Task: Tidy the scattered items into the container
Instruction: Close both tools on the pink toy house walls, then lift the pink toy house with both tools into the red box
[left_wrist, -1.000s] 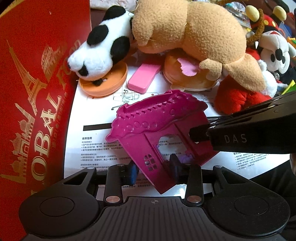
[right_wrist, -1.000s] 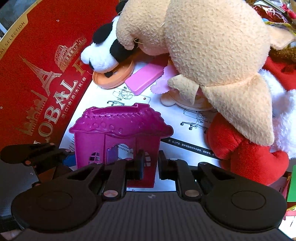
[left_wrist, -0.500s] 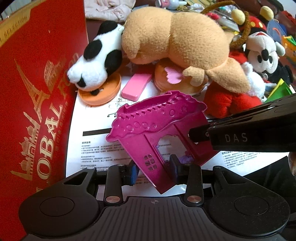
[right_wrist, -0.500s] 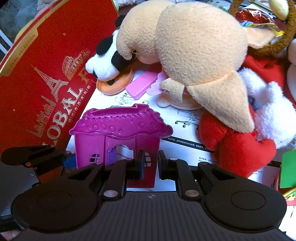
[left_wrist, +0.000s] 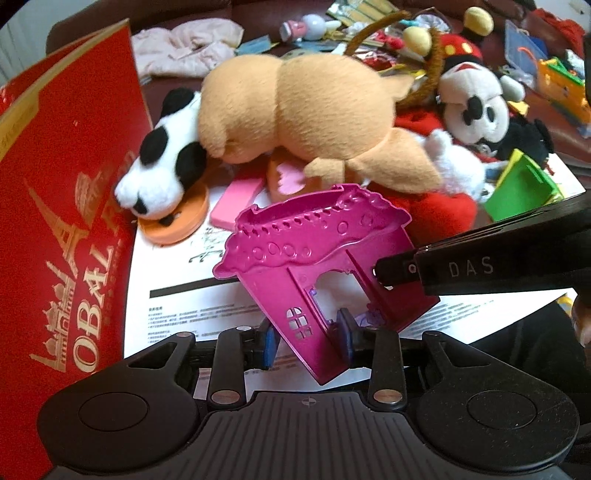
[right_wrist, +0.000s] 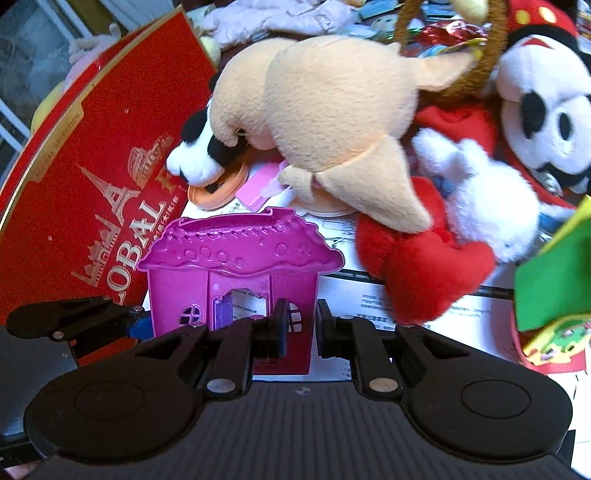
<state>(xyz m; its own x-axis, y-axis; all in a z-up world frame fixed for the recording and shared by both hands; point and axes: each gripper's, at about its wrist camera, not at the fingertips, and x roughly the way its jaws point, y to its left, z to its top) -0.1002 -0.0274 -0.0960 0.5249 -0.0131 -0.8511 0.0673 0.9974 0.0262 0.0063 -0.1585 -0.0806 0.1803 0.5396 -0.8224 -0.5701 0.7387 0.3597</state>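
Observation:
A magenta plastic toy house front (left_wrist: 317, 266) (right_wrist: 236, 266) is held up above a white instruction sheet (left_wrist: 192, 295). My left gripper (left_wrist: 306, 339) is shut on its lower left edge. My right gripper (right_wrist: 299, 328) is shut on its lower right wall and enters the left wrist view from the right (left_wrist: 480, 266). The left gripper shows at the left in the right wrist view (right_wrist: 74, 325). The red box wall (left_wrist: 62, 229) (right_wrist: 92, 184) of the container stands at the left.
A tan plush dog (left_wrist: 314, 114), a panda plush (left_wrist: 162, 166), orange discs (left_wrist: 173, 221), a pink block (left_wrist: 236, 199), a red-and-white plush (right_wrist: 436, 258) and a mouse plush (left_wrist: 476, 107) crowd the far side. A green box (left_wrist: 521, 192) lies right.
Both grippers have lifted and pulled back with the toy house still held. The plush pile looks smaller and farther, and more of the clutter behind it shows.

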